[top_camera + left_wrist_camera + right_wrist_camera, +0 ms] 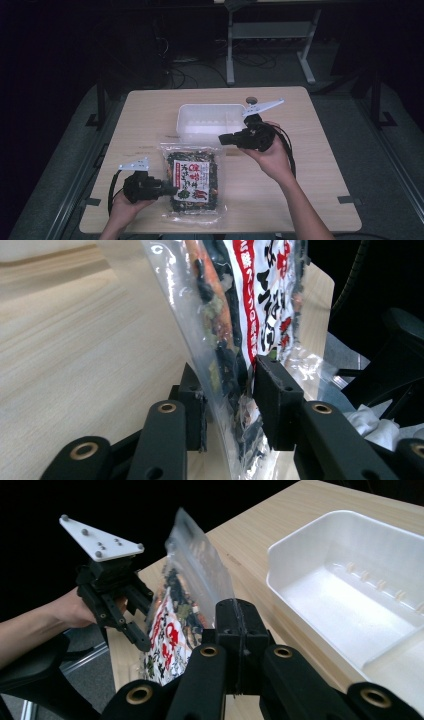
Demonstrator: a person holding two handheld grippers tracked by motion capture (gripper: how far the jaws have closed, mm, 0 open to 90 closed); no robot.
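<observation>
Tray: one white plastic tray (210,122) on the far half of the wooden table (320,165), long side across the table; interior bare, with a row of small ribs on one inner wall
Bag: one clear plastic bag (191,182) on the near half of the table, just in front of the tray; it holds dark dried pieces mixed with green and orange bits behind a white label with red print
Bag posture: the high view reads it as lying near flat; both gripper views show it lifted at its gripped edges
Left gripper: left gripper (230,405) clamps the bag's left edge, one pad on each face of the film
Right gripper: right gripper (239,622) has its jaws closed together on the bag's top corner, film pinched between the pads
Count: two grippers, one bag, one tray, one table
Hard to read: label print too small to make out; number of pieces inside the bag cannot be told
Cut off: bag's lower end leaves the frame in the left gripper view; tray's right end cropped in the right gripper view
</observation>
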